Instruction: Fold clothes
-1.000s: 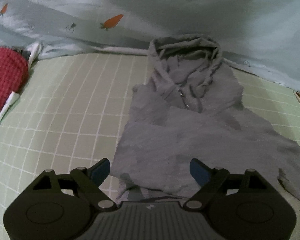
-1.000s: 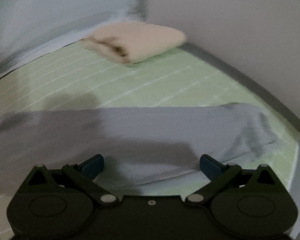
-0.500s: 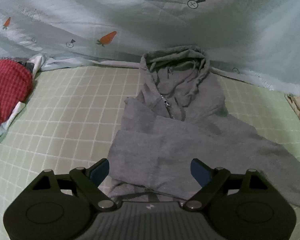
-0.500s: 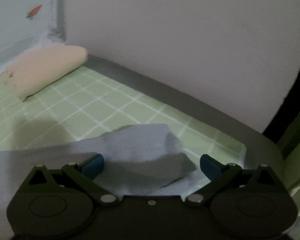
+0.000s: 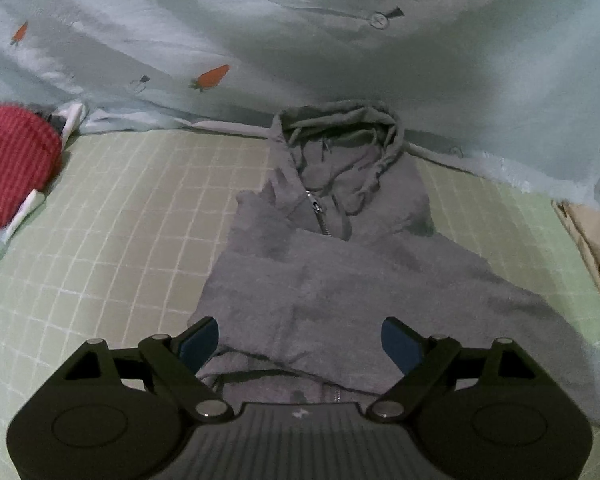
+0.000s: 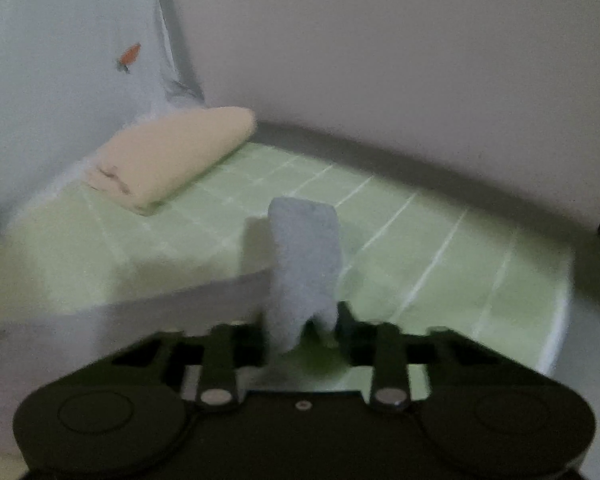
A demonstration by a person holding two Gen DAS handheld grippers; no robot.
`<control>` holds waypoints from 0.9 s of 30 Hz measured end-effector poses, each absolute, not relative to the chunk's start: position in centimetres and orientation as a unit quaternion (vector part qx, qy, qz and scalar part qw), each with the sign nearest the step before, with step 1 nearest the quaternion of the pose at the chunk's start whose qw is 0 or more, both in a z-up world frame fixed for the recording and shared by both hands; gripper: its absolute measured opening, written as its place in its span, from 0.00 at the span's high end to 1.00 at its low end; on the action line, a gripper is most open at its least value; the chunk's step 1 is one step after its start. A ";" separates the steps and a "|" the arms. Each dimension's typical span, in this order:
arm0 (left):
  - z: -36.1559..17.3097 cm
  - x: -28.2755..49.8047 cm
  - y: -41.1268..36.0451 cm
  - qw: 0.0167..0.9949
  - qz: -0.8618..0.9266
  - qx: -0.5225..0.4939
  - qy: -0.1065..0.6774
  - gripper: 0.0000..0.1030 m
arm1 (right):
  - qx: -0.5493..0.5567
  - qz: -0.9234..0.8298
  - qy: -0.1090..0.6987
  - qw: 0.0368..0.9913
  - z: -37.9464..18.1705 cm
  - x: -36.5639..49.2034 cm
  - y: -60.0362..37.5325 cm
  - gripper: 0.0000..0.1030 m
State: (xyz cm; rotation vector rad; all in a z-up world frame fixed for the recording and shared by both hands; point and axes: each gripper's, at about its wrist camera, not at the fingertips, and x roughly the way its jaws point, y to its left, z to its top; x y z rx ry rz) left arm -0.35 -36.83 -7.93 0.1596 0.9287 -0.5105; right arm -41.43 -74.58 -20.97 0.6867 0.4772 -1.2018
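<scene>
At frame centre, the right gripper [image 6: 302, 322] clamped the grey hoodie's sleeve [image 6: 304, 256]; the left gripper [image 5: 300, 340] hung spread wide above the hoodie [image 5: 332, 272] on the green sheet [image 5: 112, 216].

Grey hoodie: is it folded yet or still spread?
Partly folded: on the grey hoodie, one sleeve lies across the chest; the other sleeve end is pinched in the right gripper.
</scene>
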 end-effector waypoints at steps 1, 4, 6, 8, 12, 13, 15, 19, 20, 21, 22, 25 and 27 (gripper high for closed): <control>-7.9 -0.3 -36.4 0.860 -0.242 0.069 0.444 0.14 | 0.336 -0.536 0.206 0.747 -21.0 -41.1 -74.2 0.77; -8.0 -0.3 -34.8 0.861 -0.238 0.061 0.445 0.14 | 0.401 -0.493 0.176 0.752 -21.3 -39.4 -72.9 0.82; -8.0 -0.3 -33.9 0.863 -0.235 0.057 0.443 0.14 | 0.484 -0.434 0.130 0.749 -22.0 -38.2 -72.0 0.82; -7.8 -0.2 -32.8 0.865 -0.235 0.048 0.441 0.14 | 0.578 -0.367 0.069 0.725 -23.2 -36.9 -70.9 0.84; -7.5 0.2 -31.1 0.869 -0.236 0.036 0.434 0.14 | 0.649 -0.263 0.008 0.714 -23.1 -31.8 -68.6 0.85; -7.5 0.3 -30.7 0.869 -0.236 0.035 0.433 0.14 | 0.644 -0.238 0.016 0.727 -22.3 -30.0 -68.2 0.86; -7.5 0.5 -29.9 0.870 -0.236 0.034 0.431 0.14 | 0.617 -0.192 0.050 0.761 -20.4 -25.7 -67.3 0.86; -7.5 0.9 -28.6 0.870 -0.237 0.032 0.431 0.14 | 0.605 -0.101 0.085 0.785 -18.0 -18.0 -64.5 0.86; -7.5 0.9 -28.3 0.870 -0.236 0.034 0.431 0.14 | 0.608 -0.082 0.090 0.784 -17.8 -16.4 -63.7 0.86; -7.5 1.0 -28.0 0.871 -0.236 0.035 0.430 0.14 | 0.609 -0.064 0.101 0.784 -17.7 -14.7 -62.7 0.86; -7.5 1.1 -27.8 0.871 -0.235 0.036 0.430 0.14 | 0.609 -0.049 0.113 0.783 -17.5 -13.0 -61.6 0.82; -7.5 1.6 -27.0 0.871 -0.230 0.035 0.432 0.14 | 0.586 -0.047 0.184 0.788 -17.5 -9.4 -58.2 0.31; -7.7 1.9 -26.5 0.871 -0.228 0.034 0.435 0.13 | 0.561 -0.051 0.228 0.794 -17.5 -8.5 -56.8 0.11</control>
